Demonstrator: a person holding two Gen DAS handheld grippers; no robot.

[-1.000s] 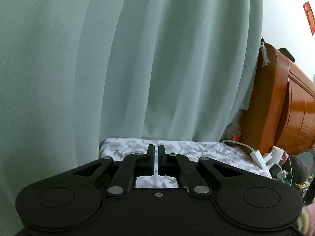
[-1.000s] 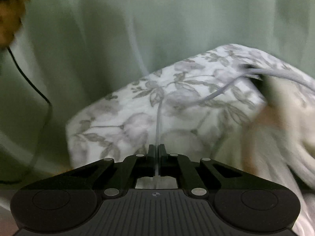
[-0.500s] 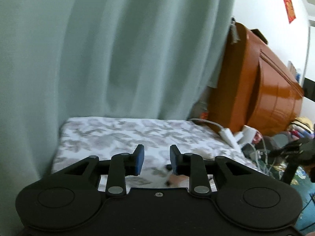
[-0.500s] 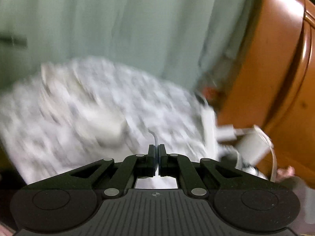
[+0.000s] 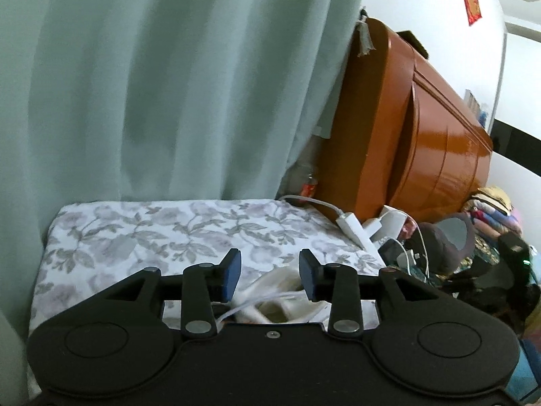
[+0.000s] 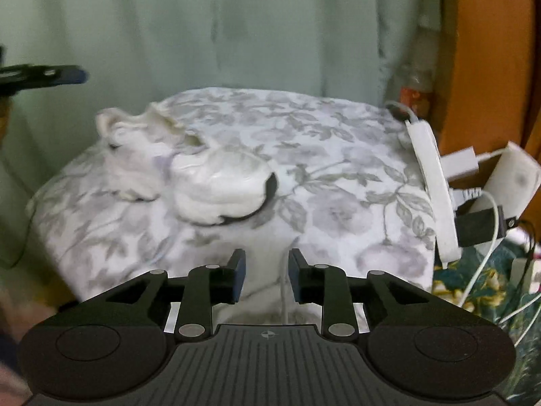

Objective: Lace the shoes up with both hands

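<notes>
White shoe (image 6: 216, 182) sits mid-left on the floral cover (image 6: 338, 176), soft and light, lace (image 6: 283, 287) limp and thin between our right gripper (image 6: 265, 277) jaws, just opened like the left gripper (image 5: 270, 279), both gripping nothing; we'd pinch the lace near its tip.

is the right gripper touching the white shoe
Apart. The right wrist view shows the right gripper nearer the camera than the white shoe, with bare floral cloth between them.

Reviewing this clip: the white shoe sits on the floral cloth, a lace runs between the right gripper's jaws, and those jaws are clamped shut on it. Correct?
Not quite. The right gripper is not clamped: in the right wrist view its jaws stand apart, having just been opening, and the lace runs loose between them. The white shoe does sit on the floral cloth.
</notes>
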